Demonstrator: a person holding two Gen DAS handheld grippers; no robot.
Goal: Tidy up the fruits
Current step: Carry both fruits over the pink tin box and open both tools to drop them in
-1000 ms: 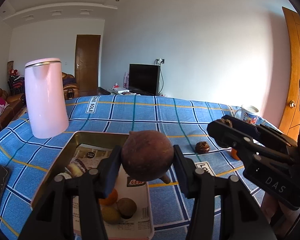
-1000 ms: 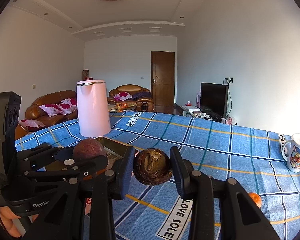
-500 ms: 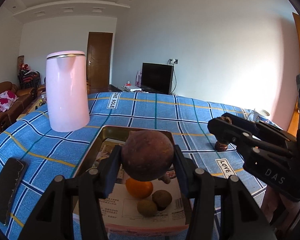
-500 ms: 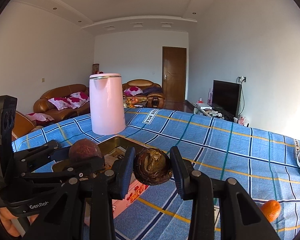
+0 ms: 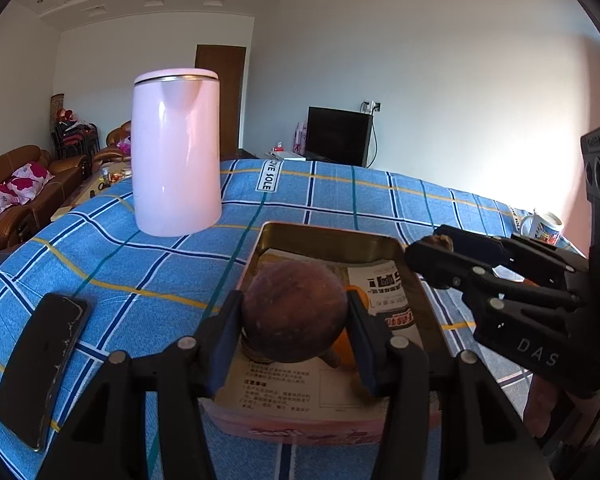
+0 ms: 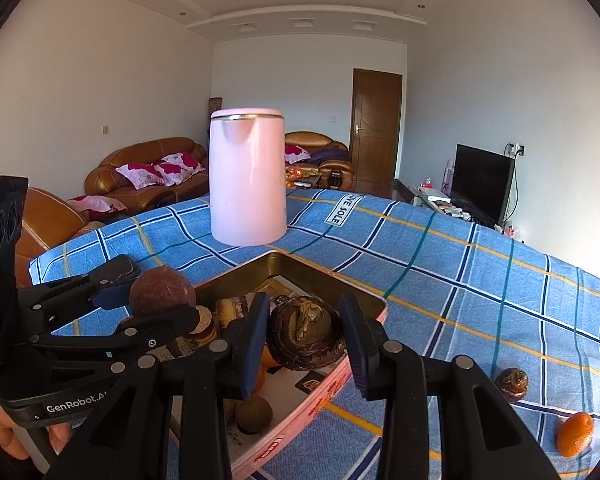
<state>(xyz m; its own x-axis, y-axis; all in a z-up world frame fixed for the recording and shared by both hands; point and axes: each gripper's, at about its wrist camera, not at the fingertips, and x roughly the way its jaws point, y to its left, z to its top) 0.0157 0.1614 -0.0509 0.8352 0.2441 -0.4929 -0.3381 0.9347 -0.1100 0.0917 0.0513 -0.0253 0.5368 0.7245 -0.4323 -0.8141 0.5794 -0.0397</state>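
Observation:
My left gripper (image 5: pixel 296 320) is shut on a round brown-purple fruit (image 5: pixel 294 311) and holds it above the near end of a metal tray (image 5: pixel 324 236) lined with printed paper. An orange (image 5: pixel 346 350) lies in the tray under it. My right gripper (image 6: pixel 304 334) is shut on a dark wrinkled fruit (image 6: pixel 305 334) and holds it over the tray's (image 6: pixel 332 278) right rim. The left gripper and its fruit (image 6: pixel 162 291) show at the left of the right wrist view. A small brown fruit (image 6: pixel 253 412) lies in the tray.
A tall pink kettle (image 5: pixel 176 152) stands behind the tray on the blue checked cloth. A black phone (image 5: pixel 42 364) lies at the left. A dark fruit (image 6: pixel 511 384) and an orange (image 6: pixel 575 434) lie on the cloth to the right. A mug (image 5: pixel 542 224) stands far right.
Both grippers have moved left and forward with their fruits, from beside the tray to above it. The kettle and tray look nearer. The jaws stayed shut.

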